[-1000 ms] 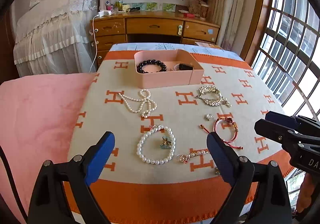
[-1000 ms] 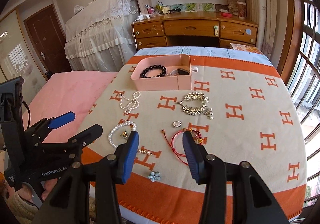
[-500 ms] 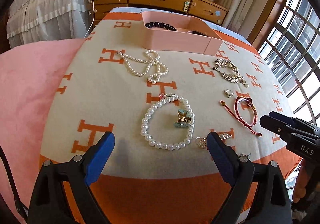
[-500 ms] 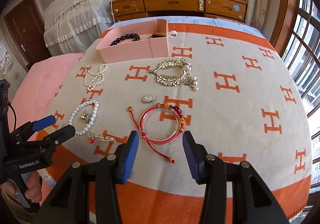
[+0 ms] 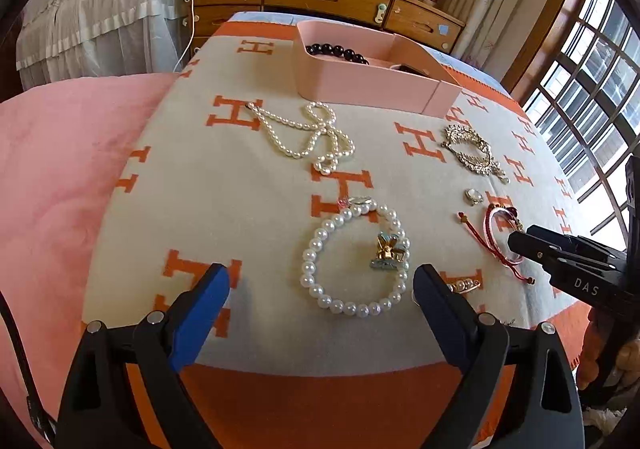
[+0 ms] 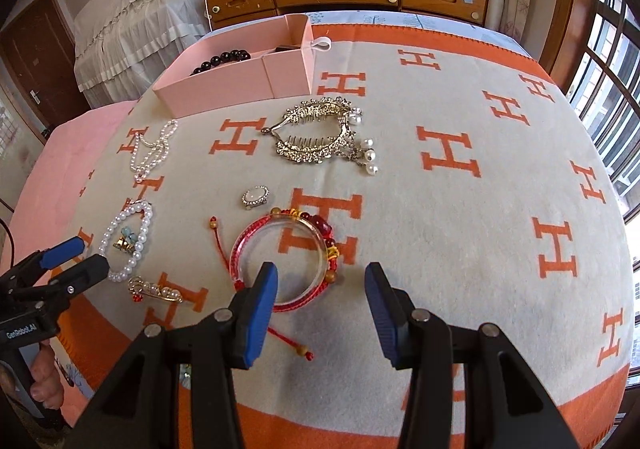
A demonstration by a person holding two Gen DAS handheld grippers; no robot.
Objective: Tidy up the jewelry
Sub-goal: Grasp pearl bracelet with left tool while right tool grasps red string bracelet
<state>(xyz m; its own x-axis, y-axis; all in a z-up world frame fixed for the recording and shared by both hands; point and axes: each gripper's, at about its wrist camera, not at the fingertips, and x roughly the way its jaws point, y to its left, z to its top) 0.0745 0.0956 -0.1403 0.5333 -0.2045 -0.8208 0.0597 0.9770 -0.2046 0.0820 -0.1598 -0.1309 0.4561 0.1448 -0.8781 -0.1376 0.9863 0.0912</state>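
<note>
Past the right gripper's parted, empty jaws, only its camera shows the comb's pearl drops.

Jewelry lying spread on the blanket

The box is sitting behind everything (a bead bracelet in it); the ring is lying between hair comb and bangle.

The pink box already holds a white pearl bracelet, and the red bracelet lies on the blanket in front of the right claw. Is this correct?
Not quite. The right wrist view shows that the pink box holds a black bead bracelet, not a white pearl one. The red bracelet does lie on the blanket before the right claw.
</note>
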